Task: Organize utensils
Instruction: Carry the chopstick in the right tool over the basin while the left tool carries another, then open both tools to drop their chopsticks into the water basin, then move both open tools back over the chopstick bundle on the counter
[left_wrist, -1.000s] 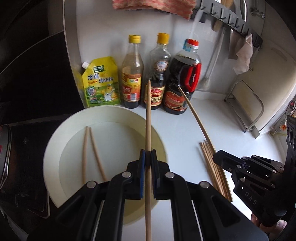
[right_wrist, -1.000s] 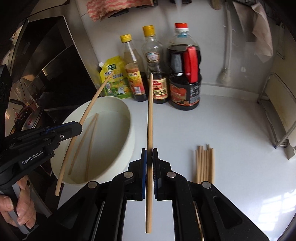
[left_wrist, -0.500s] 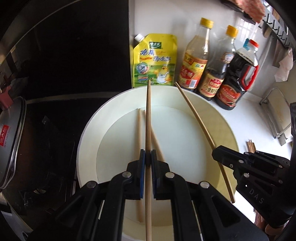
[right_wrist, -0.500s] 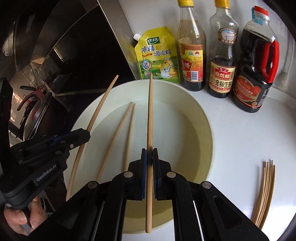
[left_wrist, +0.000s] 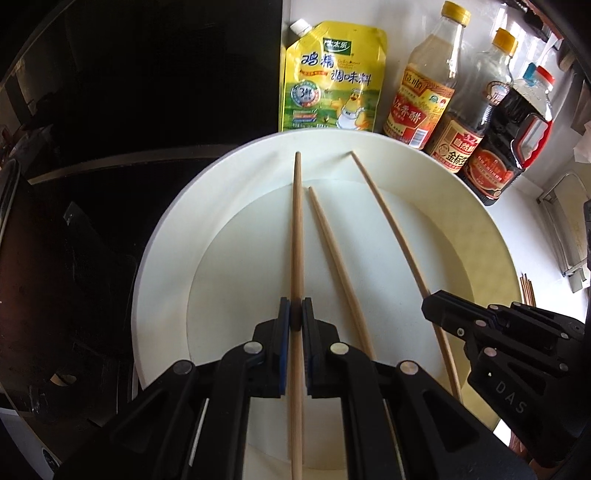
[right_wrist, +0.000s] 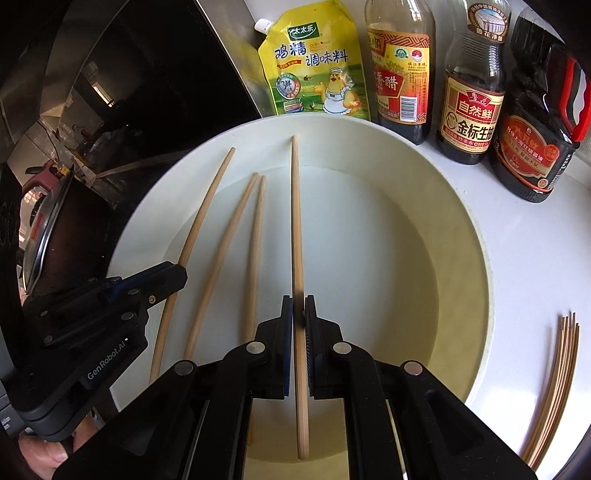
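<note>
Step in hand: depositing chopsticks into white basin. Left gripper clamped on chopstick; right gripper clamped on second chopstick; both sticks poised over basin interior. Two loose chopsticks already lie on basin floor. Remaining bundle on counter, right of basin. Next move, judged: lower, part jaws, release. Legible: "GenRobot.AI" on left gripper body, "DAS" on right; yellow pouch "太太乐 鸡精调味料"; soy bottle "金标生抽".

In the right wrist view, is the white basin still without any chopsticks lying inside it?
No, two chopsticks already lie side by side on the bottom of the white basin.
</note>
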